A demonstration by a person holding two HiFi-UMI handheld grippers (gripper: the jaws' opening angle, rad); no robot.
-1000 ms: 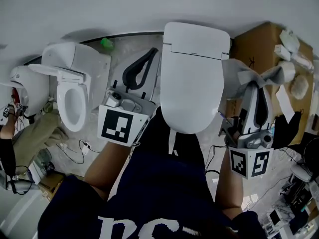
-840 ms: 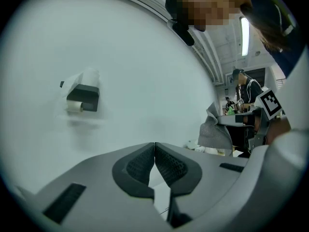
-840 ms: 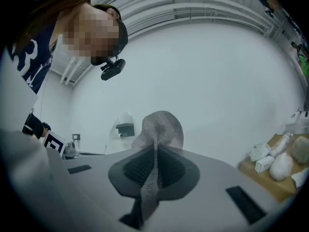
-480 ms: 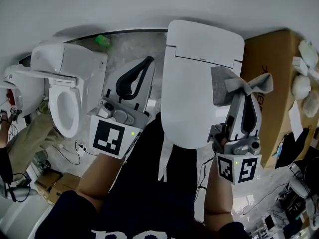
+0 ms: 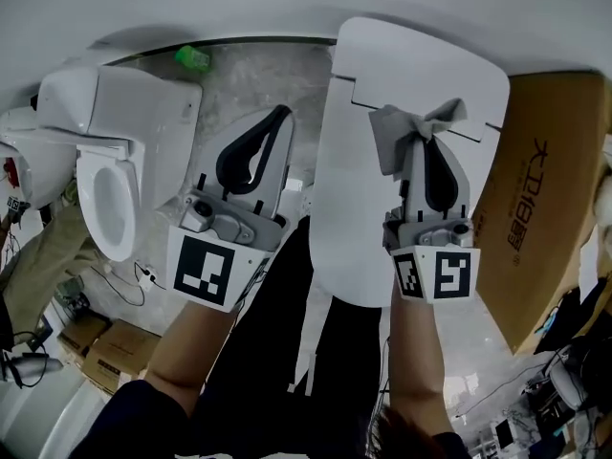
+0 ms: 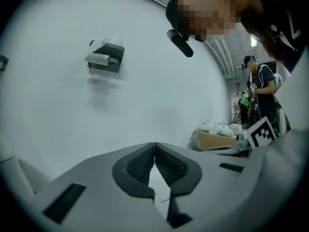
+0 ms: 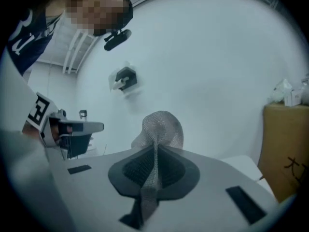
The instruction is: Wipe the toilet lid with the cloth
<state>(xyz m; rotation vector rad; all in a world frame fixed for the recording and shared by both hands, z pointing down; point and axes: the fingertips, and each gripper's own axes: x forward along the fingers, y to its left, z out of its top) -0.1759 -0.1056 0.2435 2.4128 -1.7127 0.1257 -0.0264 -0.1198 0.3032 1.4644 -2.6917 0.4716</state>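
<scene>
Pale grey left gripper point(image 5: 281, 113) and right gripper point(image 5: 427, 138), black ribbed pads point(image 6: 137, 166), white cubes point(image 5: 212, 271) with black square markers; dark, perhaps navy, short-sleeved top point(image 5: 134, 419).

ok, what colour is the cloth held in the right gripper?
The cloth is grey, with a fine mesh weave. It shows best in the right gripper view.

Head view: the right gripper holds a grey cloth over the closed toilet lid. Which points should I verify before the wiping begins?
1. Grip on cloth: ok. The right gripper has its jaws shut on the grey cloth.
2. Cloth above the toilet lid: ok, as the head view shows.
3. Cloth touching the lid: cannot tell.
4. Lid closed and bare where visible: ok.
5. Left gripper out of the way: ok. It is shut, empty, and to the left of the lid.
</scene>
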